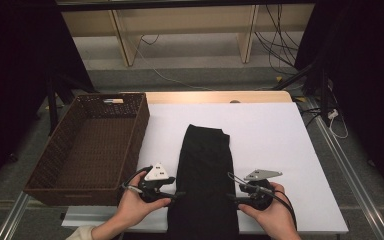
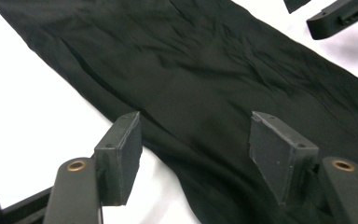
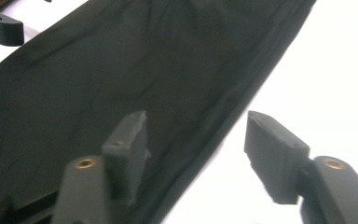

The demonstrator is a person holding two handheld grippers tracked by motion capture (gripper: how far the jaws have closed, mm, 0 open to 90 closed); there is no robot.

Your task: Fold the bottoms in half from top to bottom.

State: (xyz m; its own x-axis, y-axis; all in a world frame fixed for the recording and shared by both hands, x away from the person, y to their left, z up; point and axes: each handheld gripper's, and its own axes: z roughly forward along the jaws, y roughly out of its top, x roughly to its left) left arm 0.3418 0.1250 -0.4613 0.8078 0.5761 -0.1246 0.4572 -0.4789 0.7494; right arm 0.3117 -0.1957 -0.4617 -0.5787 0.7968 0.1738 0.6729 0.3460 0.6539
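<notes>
1. The black garment (image 1: 205,175) is laid lengthwise down the middle of the white table top (image 1: 280,150), folded into a long strip; its near end runs off the table's front edge between the two hands, and its far end lies near the table's middle.
2. The left gripper (image 1: 176,194) is held at the strip's left edge with its jaws standing well apart; in the left gripper view the cloth passes beneath and between them, and nothing is pinched.
3. The right gripper (image 1: 232,197) is held at the right edge, jaws likewise wide and empty; in the right gripper view the cloth's border (image 3: 223,116) runs between them.
4. A risk is judged: if only the top layer were caught at either edge, the fold could be pulled open and the strip skewed.
5. If the two sides were lifted unevenly, the cloth could be dragged toward the wicker basket (image 1: 92,145) or slid off the front edge by its hanging end.
6. The number of layers cannot be told, the cloth being uniformly dark.
7. The garment's near end is cut off at the bottom of the high view.
8. Whether the lower jaws touch the table cannot be made out.
</notes>
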